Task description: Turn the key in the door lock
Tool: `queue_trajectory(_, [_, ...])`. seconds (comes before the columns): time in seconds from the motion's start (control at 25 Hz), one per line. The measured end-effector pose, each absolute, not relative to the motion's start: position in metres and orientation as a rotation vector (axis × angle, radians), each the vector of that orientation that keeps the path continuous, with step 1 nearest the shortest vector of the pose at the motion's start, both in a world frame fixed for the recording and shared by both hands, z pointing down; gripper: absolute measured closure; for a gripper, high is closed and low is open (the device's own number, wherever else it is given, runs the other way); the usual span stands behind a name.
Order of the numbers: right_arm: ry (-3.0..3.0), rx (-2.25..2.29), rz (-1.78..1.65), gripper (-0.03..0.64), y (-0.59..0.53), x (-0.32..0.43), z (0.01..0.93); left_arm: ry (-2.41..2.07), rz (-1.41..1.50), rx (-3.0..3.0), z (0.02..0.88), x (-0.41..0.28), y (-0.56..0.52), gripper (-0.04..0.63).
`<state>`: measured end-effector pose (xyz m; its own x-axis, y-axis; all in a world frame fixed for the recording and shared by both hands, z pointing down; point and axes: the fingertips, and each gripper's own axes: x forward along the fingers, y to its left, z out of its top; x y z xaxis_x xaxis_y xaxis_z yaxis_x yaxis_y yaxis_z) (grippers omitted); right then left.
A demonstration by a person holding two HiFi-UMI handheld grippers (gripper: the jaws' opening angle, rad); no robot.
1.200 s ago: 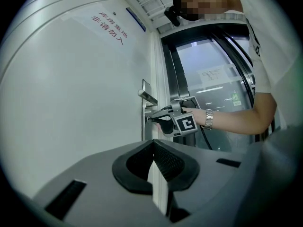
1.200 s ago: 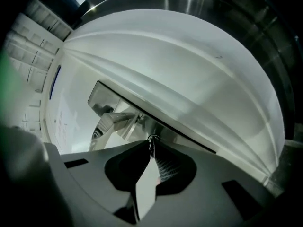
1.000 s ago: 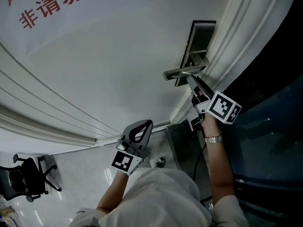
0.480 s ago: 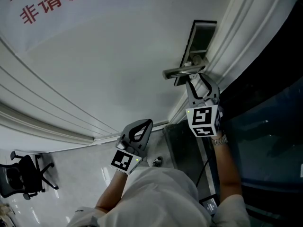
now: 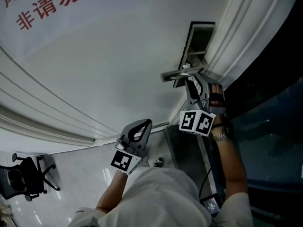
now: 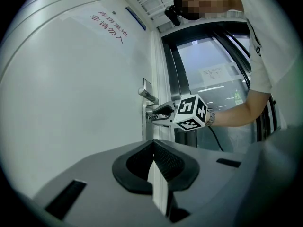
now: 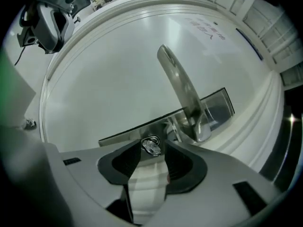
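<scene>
Head view: white door (image 5: 118,56) fills the frame, red characters (image 5: 57,4) at top left. Metal lock plate (image 5: 198,41) sits near the door's edge, lever handle (image 5: 180,73) sticking out across it. Dark glass panel (image 5: 270,117) beside the door. Office chair (image 5: 26,178) on the floor, well apart. Right claw (image 5: 193,85) points at the plate just under the handle and covers the keyhole, so the key can't be made out here. Wristwatch (image 5: 220,136) behind its marker cube (image 5: 196,122). Left claw (image 5: 141,126) held low, well away from the lock.

Left gripper view: left claw's tips meet, nothing between them. Beyond, the right claw reaches level to the door edge below the handle.

Right gripper view: key (image 7: 151,146) stands in the plate, beside the handle's base, small, silvery, glinting, only its head showing. Right claw's jaws stand apart, having just been opening; the key head lies between the tips and neither pad visibly presses it. Handle rises just beside the claw.
</scene>
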<state>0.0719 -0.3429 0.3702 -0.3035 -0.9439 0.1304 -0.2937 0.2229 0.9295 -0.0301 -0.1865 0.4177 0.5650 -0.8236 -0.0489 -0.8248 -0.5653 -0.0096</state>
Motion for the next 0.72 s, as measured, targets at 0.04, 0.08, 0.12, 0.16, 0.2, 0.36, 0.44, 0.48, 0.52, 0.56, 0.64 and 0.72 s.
queue_trajectory(0.04, [-1.736,1.146,-1.106,0.463,-0.344,0.071,0.371,1.444,0.056,-2.753,0.418,-0.029,-0.187,0.592])
queue_trajectory(0.08, [-1.716,1.138,-1.123,0.463,-0.345,0.071,0.373,1.439,0.052,-2.756,0.418,-0.028,-0.188,0.591])
queue_trajectory(0.12, [-1.693,1.132,-1.145,0.463,-0.345,0.071,0.374,1.437,0.049,-2.760,0.419,-0.028,-0.189,0.592])
queue_trajectory(0.16, [-1.668,1.130,-1.170,0.465,-0.346,0.070,0.375,1.437,0.046,-2.764,0.420,-0.028,-0.190,0.592])
queue_trajectory(0.2, [-1.643,1.130,-1.196,0.471,-0.346,0.070,0.375,1.439,0.043,-2.768,0.422,-0.028,-0.191,0.592])
queue_trajectory(0.36, [-1.588,1.125,-1.260,0.511,-0.346,0.071,0.374,1.433,0.044,-2.781,0.425,-0.028,-0.193,0.592])
queue_trajectory(0.44, [-1.581,1.129,-1.264,0.515,-0.346,0.071,0.375,1.426,0.042,-2.784,0.426,-0.027,-0.195,0.592])
queue_trajectory(0.48, [-1.582,1.135,-1.261,0.518,-0.346,0.070,0.374,1.423,0.040,-2.786,0.426,-0.027,-0.196,0.592])
queue_trajectory(0.52, [-1.588,1.145,-1.253,0.520,-0.346,0.070,0.374,1.419,0.039,-2.788,0.426,-0.027,-0.197,0.591])
queue_trajectory(0.56, [-1.605,1.159,-1.237,0.522,-0.346,0.071,0.374,1.415,0.040,-2.791,0.425,-0.027,-0.198,0.592])
queue_trajectory(0.64, [-1.682,1.198,-1.164,0.522,-0.346,0.071,0.372,1.407,0.044,-2.795,0.424,-0.027,-0.200,0.592])
queue_trajectory(0.72, [-1.766,1.231,-1.065,0.522,-0.346,0.071,0.371,1.402,0.046,-2.798,0.423,-0.027,-0.201,0.592])
